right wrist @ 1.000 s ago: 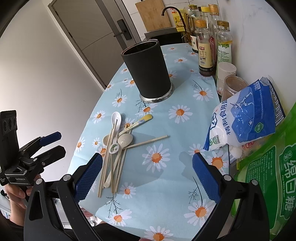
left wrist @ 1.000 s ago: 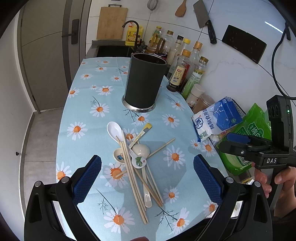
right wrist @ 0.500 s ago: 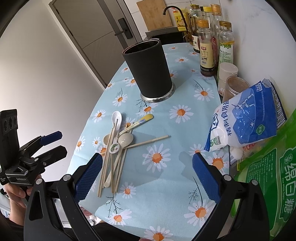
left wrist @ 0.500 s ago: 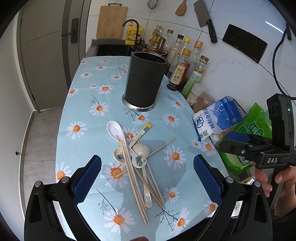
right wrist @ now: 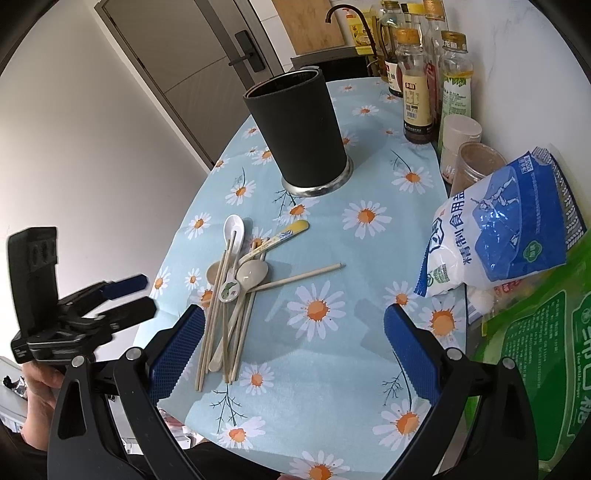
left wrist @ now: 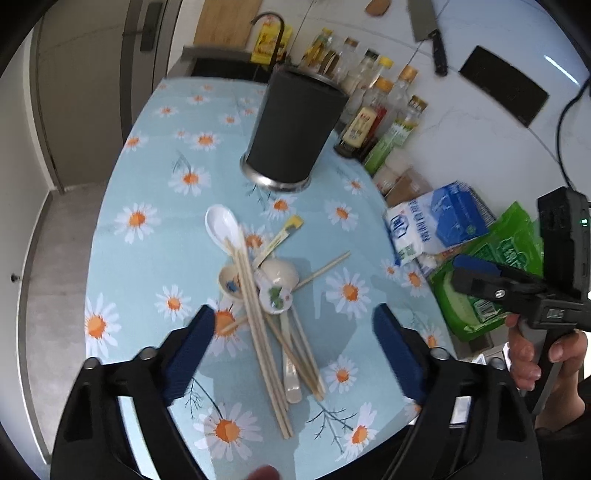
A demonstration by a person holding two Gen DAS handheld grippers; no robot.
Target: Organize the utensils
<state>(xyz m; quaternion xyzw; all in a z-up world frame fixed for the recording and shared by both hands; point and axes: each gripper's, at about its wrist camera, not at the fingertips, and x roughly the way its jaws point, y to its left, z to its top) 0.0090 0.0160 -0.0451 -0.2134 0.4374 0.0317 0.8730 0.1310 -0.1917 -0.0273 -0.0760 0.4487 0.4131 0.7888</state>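
Utensils [left wrist: 266,295], spoons and chopsticks, lie heaped on the daisy cloth [left wrist: 147,258] before the empty black holder [left wrist: 295,129]. My left gripper [left wrist: 291,354] and right gripper [right wrist: 291,347] hang spread, holding nothing. I judge the first pick comes next: close on one piece.

Along the right edge of my right-hand view a blue-and-white salt bag [right wrist: 506,221] leans over a green sugar bag [right wrist: 535,350] in the lower right corner, both at the side of the table [right wrist: 332,354] under its daisy-print cloth. Above them, toward the upper right, stand a brown-lidded jar [right wrist: 476,162], a white-capped jar [right wrist: 460,138] and a row of sauce bottles [right wrist: 415,88] against the marble wall. In my left-hand view a cleaver [left wrist: 428,29] hangs at the top right, with a wooden cutting board [left wrist: 227,18] and black faucet [left wrist: 267,22] at top centre, and a grey door [left wrist: 85,92] at upper left.
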